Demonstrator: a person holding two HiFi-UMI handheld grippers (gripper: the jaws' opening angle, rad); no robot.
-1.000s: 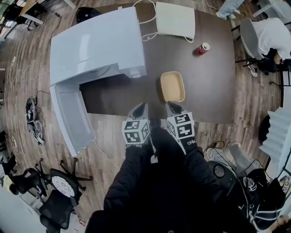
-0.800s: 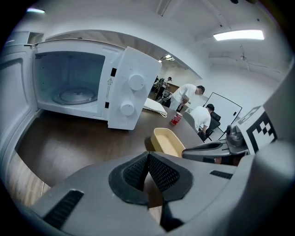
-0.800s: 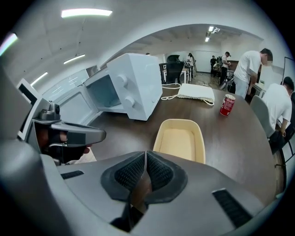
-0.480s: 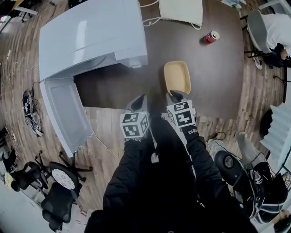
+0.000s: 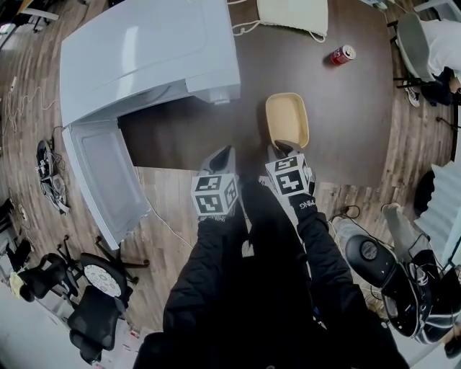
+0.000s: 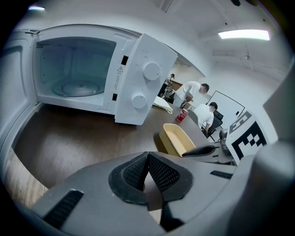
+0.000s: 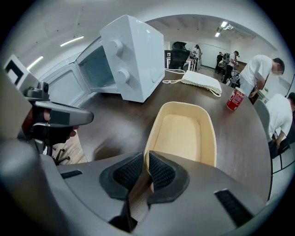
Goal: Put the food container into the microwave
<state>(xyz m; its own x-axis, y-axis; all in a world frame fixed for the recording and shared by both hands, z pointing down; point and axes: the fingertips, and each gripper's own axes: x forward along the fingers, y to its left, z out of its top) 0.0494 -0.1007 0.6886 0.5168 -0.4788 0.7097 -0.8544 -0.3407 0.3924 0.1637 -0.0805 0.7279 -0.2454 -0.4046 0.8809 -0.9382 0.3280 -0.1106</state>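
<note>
An empty cream food container (image 5: 287,119) (image 7: 186,133) lies on the dark table (image 5: 187,137), right of the white microwave (image 5: 144,50) (image 6: 73,69). The microwave's door (image 5: 108,180) hangs wide open past the table's edge, and the glass turntable inside is bare. My right gripper (image 5: 282,149) (image 7: 145,161) is at the container's near end, its jaws drawn together on the thin near rim. My left gripper (image 5: 223,155) (image 6: 147,159) hovers at the table's front edge, left of the container (image 6: 177,140), shut on nothing.
A red can (image 5: 342,55) (image 7: 236,99) stands at the table's far right. A cream cloth bag (image 5: 292,14) with a cord lies at the back. People sit and stand beyond the table's right side. Office chairs (image 5: 94,303) stand on the wooden floor at lower left.
Both grippers moved forward toward the table. The right gripper's tip went from short of the container to its near rim. The container stayed where it was beside the microwave.
</note>
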